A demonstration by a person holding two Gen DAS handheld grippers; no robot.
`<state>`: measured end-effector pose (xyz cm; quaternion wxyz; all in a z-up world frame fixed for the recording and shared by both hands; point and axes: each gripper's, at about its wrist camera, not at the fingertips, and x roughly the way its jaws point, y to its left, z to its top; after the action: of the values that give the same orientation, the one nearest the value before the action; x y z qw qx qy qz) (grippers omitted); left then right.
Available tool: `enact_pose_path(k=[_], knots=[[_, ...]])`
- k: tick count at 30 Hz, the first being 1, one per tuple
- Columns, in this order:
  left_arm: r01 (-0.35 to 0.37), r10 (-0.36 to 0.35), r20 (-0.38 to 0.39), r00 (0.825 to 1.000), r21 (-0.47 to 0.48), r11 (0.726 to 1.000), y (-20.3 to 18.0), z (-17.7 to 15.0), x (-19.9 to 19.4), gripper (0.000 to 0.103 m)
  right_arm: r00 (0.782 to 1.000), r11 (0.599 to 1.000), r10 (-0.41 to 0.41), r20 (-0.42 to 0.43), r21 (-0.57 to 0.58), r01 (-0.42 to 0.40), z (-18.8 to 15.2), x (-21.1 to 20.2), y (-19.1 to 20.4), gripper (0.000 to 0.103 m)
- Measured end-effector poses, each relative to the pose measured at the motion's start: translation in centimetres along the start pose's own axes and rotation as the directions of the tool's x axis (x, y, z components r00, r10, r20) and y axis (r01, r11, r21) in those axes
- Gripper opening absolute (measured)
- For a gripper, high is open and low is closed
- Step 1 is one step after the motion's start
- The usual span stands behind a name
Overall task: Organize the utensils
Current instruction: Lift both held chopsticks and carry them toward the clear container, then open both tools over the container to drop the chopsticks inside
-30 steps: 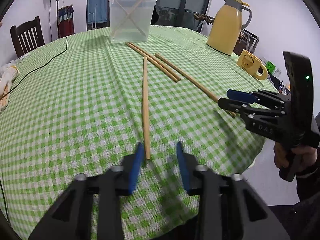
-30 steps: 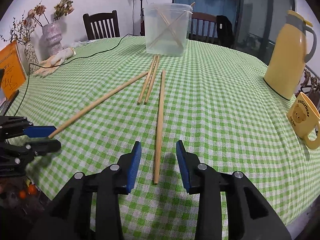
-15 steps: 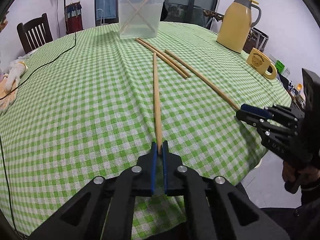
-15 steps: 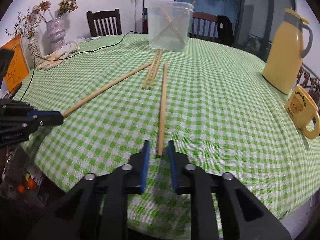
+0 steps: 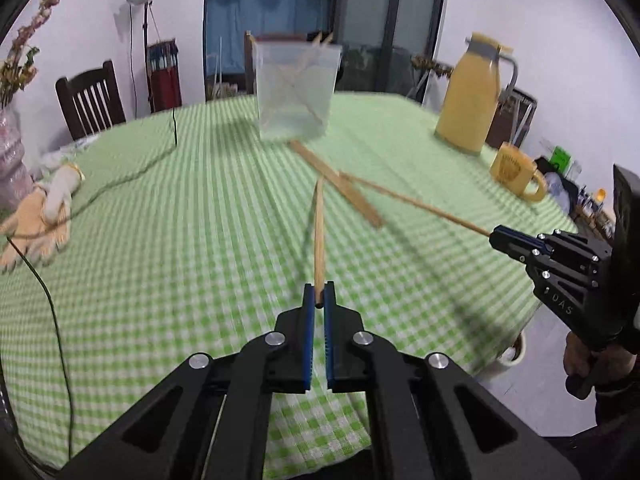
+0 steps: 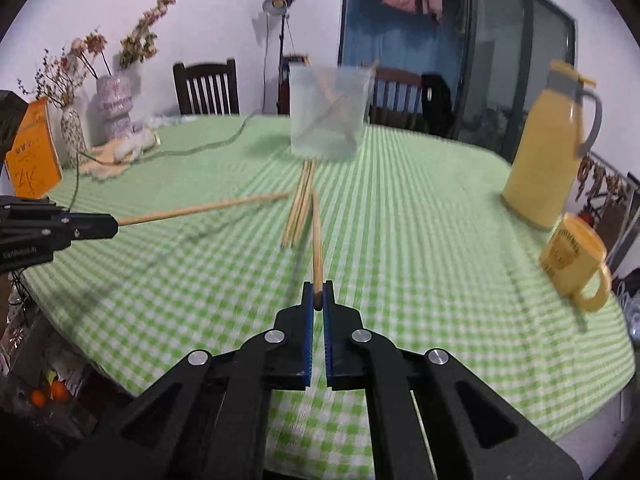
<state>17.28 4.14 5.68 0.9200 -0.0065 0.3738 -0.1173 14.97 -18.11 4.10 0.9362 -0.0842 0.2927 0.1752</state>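
**Two chopsticks gripped above the checked cloth**

A chopstick [image 6: 317, 240] was clamped by its near end between the blue pads of the right gripper [image 6: 318, 300]. At the left edge, a second chopstick [image 6: 204, 209] was held by the left gripper [image 6: 114, 224]. A loose pair of chopsticks [image 6: 299, 204] was seen lying on the green tablecloth [image 6: 420, 240], before the clear container [image 6: 328, 112] in which crossed chopsticks stood.
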Motion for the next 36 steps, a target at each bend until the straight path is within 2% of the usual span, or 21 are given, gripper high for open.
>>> enact_pose_path(k=[7,15,24,36], knots=[[0.009,-0.014,0.064,0.998,0.073,0.997,-0.2,2.6,-3.6,0.001,0.994,0.999,0.000,0.110,-0.048,0.005,2.7,-2.7,-0.2,0.004],[0.022,-0.028,0.136,0.990,0.048,0.999,1.7,5.5,-6.8,0.001,0.985,0.997,-0.003,0.175,-0.075,0.016,5.4,-4.2,-0.4,0.004],[0.014,-0.028,0.152,0.988,0.093,0.996,2.7,10.7,-7.4,0.001,0.987,0.996,0.033,0.159,-0.093,-0.018,9.9,-4.0,-2.1,0.004],[0.071,-0.076,0.085,0.993,0.063,0.996,5.7,19.1,-1.7,0.001,0.992,0.990,0.122,0.029,-0.077,-0.119,17.5,1.1,-5.3,0.004]])
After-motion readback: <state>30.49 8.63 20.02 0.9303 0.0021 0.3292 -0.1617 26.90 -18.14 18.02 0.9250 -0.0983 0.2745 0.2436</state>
